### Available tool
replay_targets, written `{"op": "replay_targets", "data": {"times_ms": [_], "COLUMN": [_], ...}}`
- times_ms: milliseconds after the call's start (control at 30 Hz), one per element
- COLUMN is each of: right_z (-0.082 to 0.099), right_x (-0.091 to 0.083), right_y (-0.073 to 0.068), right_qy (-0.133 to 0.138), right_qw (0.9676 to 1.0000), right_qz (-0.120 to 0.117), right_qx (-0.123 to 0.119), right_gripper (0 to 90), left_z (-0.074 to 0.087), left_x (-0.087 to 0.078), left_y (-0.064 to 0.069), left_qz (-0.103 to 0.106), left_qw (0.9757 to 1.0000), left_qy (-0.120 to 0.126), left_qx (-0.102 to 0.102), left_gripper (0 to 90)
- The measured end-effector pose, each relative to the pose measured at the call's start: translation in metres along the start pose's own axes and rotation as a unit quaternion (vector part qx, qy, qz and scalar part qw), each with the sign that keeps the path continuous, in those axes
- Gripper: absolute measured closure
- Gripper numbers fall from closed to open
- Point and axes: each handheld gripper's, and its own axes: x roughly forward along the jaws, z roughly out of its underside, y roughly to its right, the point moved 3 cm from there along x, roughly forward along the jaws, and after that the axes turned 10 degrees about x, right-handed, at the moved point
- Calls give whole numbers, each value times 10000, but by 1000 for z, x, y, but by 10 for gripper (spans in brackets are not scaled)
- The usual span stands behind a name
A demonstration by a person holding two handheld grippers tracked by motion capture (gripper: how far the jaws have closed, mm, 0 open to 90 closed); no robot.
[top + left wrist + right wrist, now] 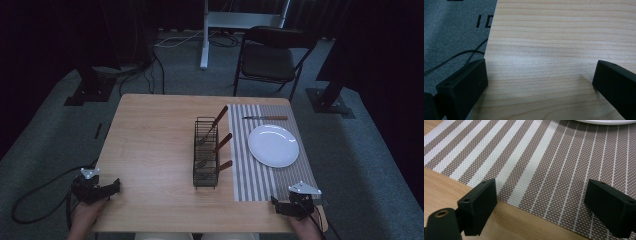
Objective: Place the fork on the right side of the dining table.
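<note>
A black wire caddy (205, 154) stands mid-table holding three wooden-handled utensils (215, 123) that lean right. Beside it lies a striped placemat (260, 175) with a white plate (273, 145) on it and a wooden-handled knife (265, 118) at its far end. My left gripper (111, 187) rests open at the table's near left corner, jaws wide over bare wood (549, 50). My right gripper (279, 205) is open at the near right, jaws spread over the placemat's near edge (544, 177), with the plate's rim (604, 121) just ahead.
The wooden table (155, 135) has bare room on its left half. A black folding chair (270, 57) and a white desk leg (205, 35) stand beyond the far edge. Cables (30, 200) trail over the grey carpet at left.
</note>
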Motion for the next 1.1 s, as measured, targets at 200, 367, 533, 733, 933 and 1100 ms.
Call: {"op": "replay_targets", "data": {"times_ms": [200, 367, 533, 733, 933, 1100], "right_z": [0, 0, -1, -4, -7, -8], "right_x": [0, 0, -1, 0, 0, -1], "right_y": [0, 1, 1, 0, -1, -5], "right_qy": [-30, -55, -90, -241, -349, -439], "right_qw": [10000, 10000, 9999, 9997, 9994, 9990], "right_qz": [-19, -48, -67, -17, 61, 41], "right_qx": [-20, -56, -80, -60, -45, -115], "right_gripper": [105, 105, 105, 106, 111, 132], "left_z": [0, 1, 1, 1, 1, 0], "left_x": [0, 0, 0, 0, 0, 0], "left_y": [0, 0, 0, 0, 0, 0], "left_qz": [29, 40, 39, 40, 39, 39], "left_qw": [10000, 10000, 10000, 10000, 10000, 10000], "left_qy": [14, 19, 16, 19, 19, 17], "left_qx": [23, 24, 30, 25, 25, 24], "left_gripper": [3, 3, 3, 3, 3, 2]}}
